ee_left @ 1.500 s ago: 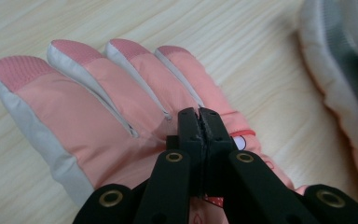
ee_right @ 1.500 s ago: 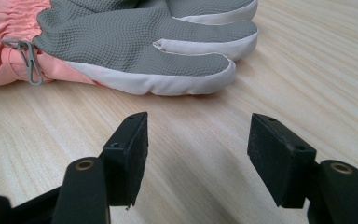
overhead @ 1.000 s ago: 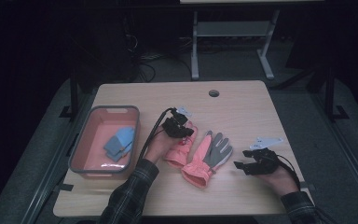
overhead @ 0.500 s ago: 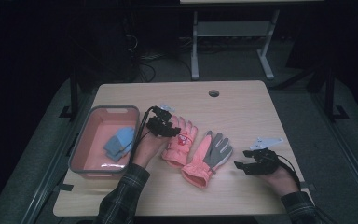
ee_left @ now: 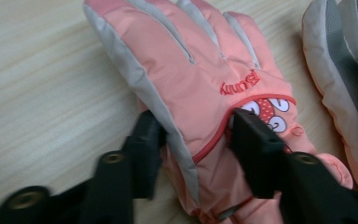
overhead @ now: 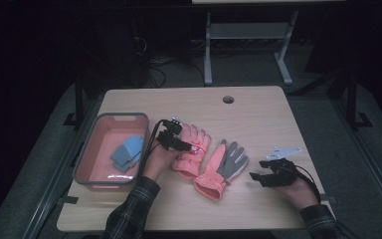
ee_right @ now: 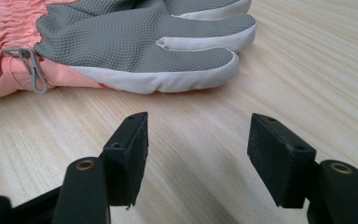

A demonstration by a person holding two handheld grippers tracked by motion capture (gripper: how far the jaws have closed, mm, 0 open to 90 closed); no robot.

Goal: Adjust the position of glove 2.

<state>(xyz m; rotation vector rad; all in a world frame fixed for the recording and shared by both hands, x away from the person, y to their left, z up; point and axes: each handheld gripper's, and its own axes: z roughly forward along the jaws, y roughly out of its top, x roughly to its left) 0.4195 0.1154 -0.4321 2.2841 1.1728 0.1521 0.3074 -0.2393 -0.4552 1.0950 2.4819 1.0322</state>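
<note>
Dim room, dark floor, a metal frame standing behind a pale wooden table (overhead: 258, 107) with a round cable hole (overhead: 228, 99) near its far edge. Two pink ski gloves lie side by side at mid-table. Left glove (overhead: 194, 149) lies back-up, fingers pointing away from the person, red lettering and a small spotted patch on its back. Right glove (overhead: 223, 167) lies palm-up, grey textured palm showing, just beside the first and angled a little; whether the two touch cannot be told. A metal clip hangs at its cuff in the right gripper view. Left gripper (overhead: 191, 146) sits over the left glove; its jaws have just been closing, and in the left gripper view (ee_left: 193, 135) one pad rests against the glove's white side edge, the other on the back by the patch, so the glove body is pinched between them while it lies flat on the table. Right gripper (overhead: 255, 176) rests low on the table to the right of the grey-palmed glove, apart from it; its jaws (ee_right: 198, 140) stand spread with bare wood between them. Pink bin (overhead: 82, 164) with grey rim stands at the table's left side, holding a blue cloth item (overhead: 127, 152).
</note>
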